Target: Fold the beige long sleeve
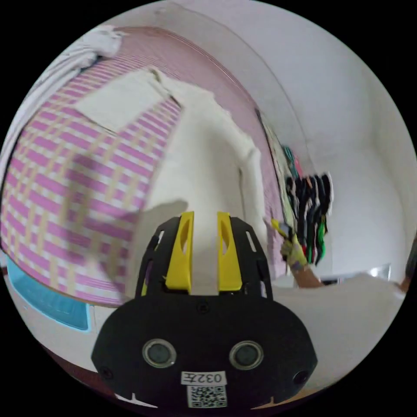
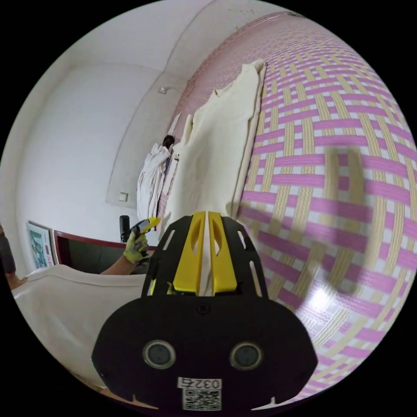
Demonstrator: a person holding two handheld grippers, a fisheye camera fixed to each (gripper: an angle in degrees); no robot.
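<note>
A cream-beige long-sleeved cotton top lies spread on a pink-and-tan woven plastic mat. The left gripper hangs released above it, jaws parted; the right gripper is clenched on the top's edge.

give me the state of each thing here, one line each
left gripper: jaws apart, over the cloth
right gripper: jaws nearly closed, cloth pinched between them
beige long sleeve: spread along the mat, near edge lifted
woven mat: flat under the shirt
</note>
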